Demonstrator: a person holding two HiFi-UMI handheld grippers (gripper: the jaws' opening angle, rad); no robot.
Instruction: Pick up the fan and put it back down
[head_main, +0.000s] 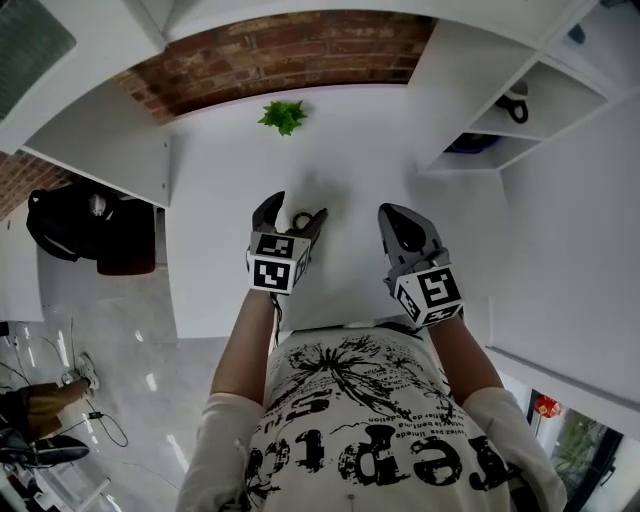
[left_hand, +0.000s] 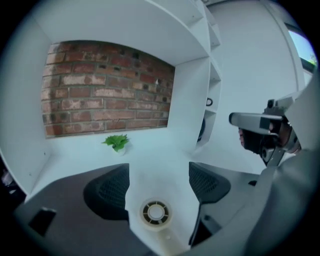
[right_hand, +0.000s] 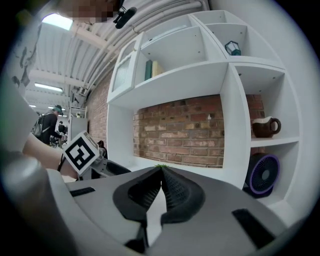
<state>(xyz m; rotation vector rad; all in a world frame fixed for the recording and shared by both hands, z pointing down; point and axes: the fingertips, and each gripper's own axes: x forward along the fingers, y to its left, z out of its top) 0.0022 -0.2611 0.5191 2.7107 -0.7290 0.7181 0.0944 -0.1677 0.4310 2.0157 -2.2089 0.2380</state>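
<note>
The left gripper (head_main: 297, 209) is held low over the white tabletop (head_main: 225, 200) with its dark ribbed jaws spread wide, and nothing is gripped. Between those jaws, a small round cream-white fan with a spoked grille (head_main: 302, 221) is seen lying flat on the tabletop; in the left gripper view the fan (left_hand: 155, 212) is found close to the root of the jaws, clear of both pads. Whether the right-hand finger touches it cannot be told from the head view. Straight ahead of the left gripper (left_hand: 159, 174), well apart, a small green leafy plant (left_hand: 116, 142) is set on the tabletop in front of a red brick wall (left_hand: 100, 90). The right gripper (head_main: 392, 216) is held just beside the left one, on its right, with its jaws brought together at the tips and nothing caught between them. Beyond the right gripper (right_hand: 161, 171), to its right, a white shelf unit (right_hand: 231, 105) is seen; a dark round fan with a purple rim (right_hand: 263, 173) is stood in the lower compartment and a brown glazed jug (right_hand: 265, 126) in the compartment above it.
</note>
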